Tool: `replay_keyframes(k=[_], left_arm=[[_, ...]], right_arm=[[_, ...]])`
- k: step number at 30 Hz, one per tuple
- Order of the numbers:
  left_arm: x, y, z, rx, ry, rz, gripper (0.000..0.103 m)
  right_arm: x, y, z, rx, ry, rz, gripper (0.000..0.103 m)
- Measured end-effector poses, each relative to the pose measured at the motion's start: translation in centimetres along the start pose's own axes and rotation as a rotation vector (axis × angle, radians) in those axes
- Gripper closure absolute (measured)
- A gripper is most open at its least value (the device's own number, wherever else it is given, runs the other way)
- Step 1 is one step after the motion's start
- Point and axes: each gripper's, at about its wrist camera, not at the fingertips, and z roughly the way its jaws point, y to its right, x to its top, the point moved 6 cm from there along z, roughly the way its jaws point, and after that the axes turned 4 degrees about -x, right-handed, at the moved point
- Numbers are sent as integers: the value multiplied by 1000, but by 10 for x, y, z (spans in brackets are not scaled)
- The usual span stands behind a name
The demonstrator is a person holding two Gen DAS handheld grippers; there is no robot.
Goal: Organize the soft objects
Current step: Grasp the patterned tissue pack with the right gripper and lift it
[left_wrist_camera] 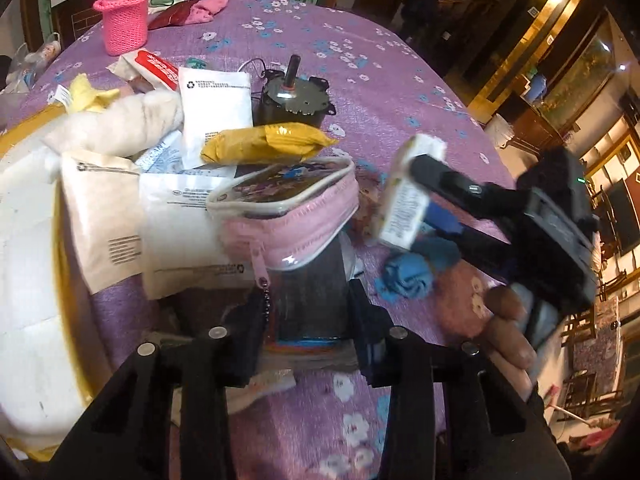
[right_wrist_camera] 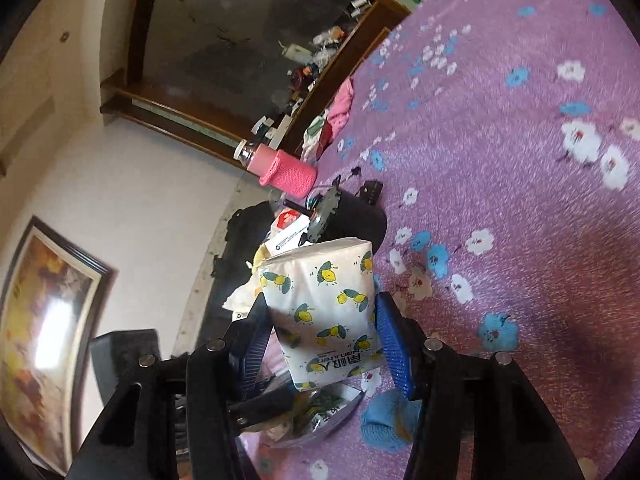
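In the left wrist view, my left gripper (left_wrist_camera: 308, 316) is shut on a pink zip pouch (left_wrist_camera: 288, 208) with a cartoon print on top. The pouch stands upright between the fingers, just above the purple flowered tablecloth (left_wrist_camera: 360, 60). To the right, my right gripper (left_wrist_camera: 420, 196) holds a white tissue pack (left_wrist_camera: 404, 200) in the air, tilted. In the right wrist view, that gripper (right_wrist_camera: 320, 320) is shut on the lemon-printed tissue pack (right_wrist_camera: 328, 300), one blue pad (right_wrist_camera: 392, 344) against its side. A crumpled blue cloth (left_wrist_camera: 412, 272) lies on the table under the pack.
White paper packets (left_wrist_camera: 216, 108), a yellow wrapped packet (left_wrist_camera: 268, 142), a fluffy white cloth (left_wrist_camera: 120, 120) and a dark motor (left_wrist_camera: 294, 98) crowd the table's left and middle. A bottle in a pink knit sleeve (left_wrist_camera: 124, 20) stands at the back. A hand (left_wrist_camera: 508, 328) grips the right tool.
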Motion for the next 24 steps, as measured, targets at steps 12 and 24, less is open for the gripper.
replay_keyframes(k=[12,24], left_arm=[[-32,-18,-5,-53,-90,-84,69],[-42,-8,-24,-127,-34,-40,70]], right_arm=[[4,-10,4,-45,-26,-34,51],[-12,-43,19,-224,7,-241,51]])
